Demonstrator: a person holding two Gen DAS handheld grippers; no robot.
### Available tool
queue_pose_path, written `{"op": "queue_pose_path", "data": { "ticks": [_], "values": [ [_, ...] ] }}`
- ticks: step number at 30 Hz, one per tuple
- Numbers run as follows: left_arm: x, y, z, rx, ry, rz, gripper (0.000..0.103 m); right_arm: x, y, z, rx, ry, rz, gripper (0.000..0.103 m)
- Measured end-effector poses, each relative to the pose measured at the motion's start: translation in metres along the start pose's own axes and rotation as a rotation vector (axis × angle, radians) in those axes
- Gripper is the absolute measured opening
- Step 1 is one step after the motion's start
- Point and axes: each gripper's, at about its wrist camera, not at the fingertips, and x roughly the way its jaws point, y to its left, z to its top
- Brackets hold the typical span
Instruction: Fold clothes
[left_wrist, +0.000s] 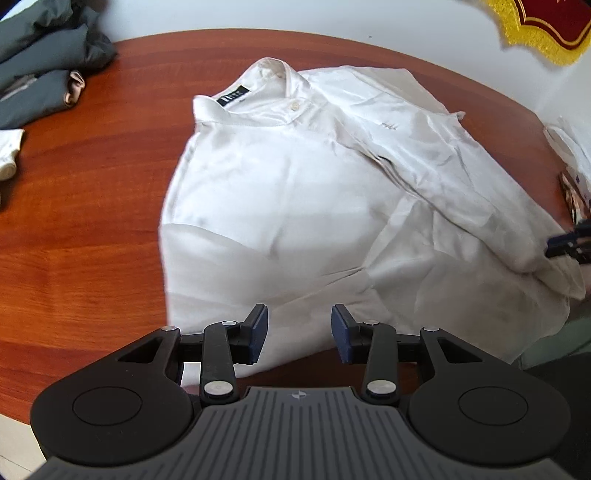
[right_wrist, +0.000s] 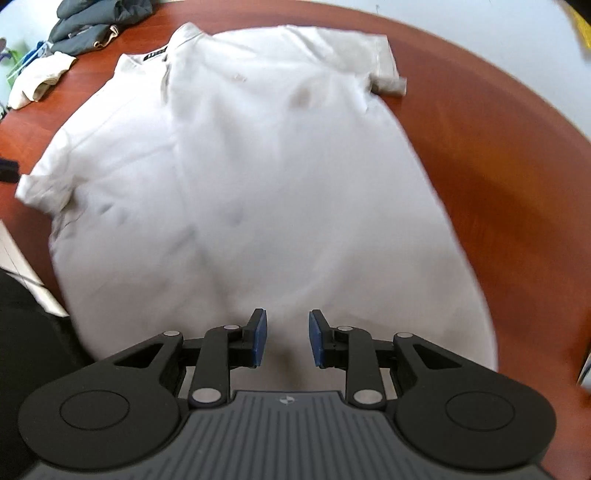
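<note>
A white short-sleeved polo shirt lies on the red-brown wooden table, collar away from me, with a black neck label. In the left wrist view one side is folded over the body. My left gripper is open and empty, just above the shirt's near hem. In the right wrist view the shirt lies spread, both sleeves showing. My right gripper is open and empty over the shirt's lower part. The right gripper's tip also shows at the right edge of the left wrist view.
A pile of dark grey clothes sits at the table's far left, also in the right wrist view. A small white garment lies next to it. A red and gold banner hangs at the upper right. The table edge curves round the shirt.
</note>
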Motion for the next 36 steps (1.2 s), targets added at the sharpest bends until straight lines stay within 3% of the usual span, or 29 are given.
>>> {"op": "queue_pose_path", "data": {
  "ticks": [9,19,22,24,36],
  "values": [
    [0.021,-0.044,-0.005,-0.008,0.025,0.027,0.047,0.029,-0.024,0.065,-0.08,-0.048,-0.005,0.032],
    [0.041,-0.072,-0.022,-0.206,0.055,0.133,0.048,0.053,-0.056,0.117,-0.124,-0.094,-0.023,0.032],
    [0.045,-0.077,-0.027,-0.255,0.065,0.175,0.048,0.058,-0.065,0.129,-0.111,-0.105,-0.024,0.037],
    [0.047,-0.078,-0.03,-0.282,0.066,0.192,0.048,0.063,-0.073,0.138,-0.076,-0.115,-0.008,0.048],
    [0.052,-0.077,-0.026,-0.377,0.057,0.218,0.048,0.102,-0.078,0.188,0.01,-0.131,0.041,0.048]
  ]
}}
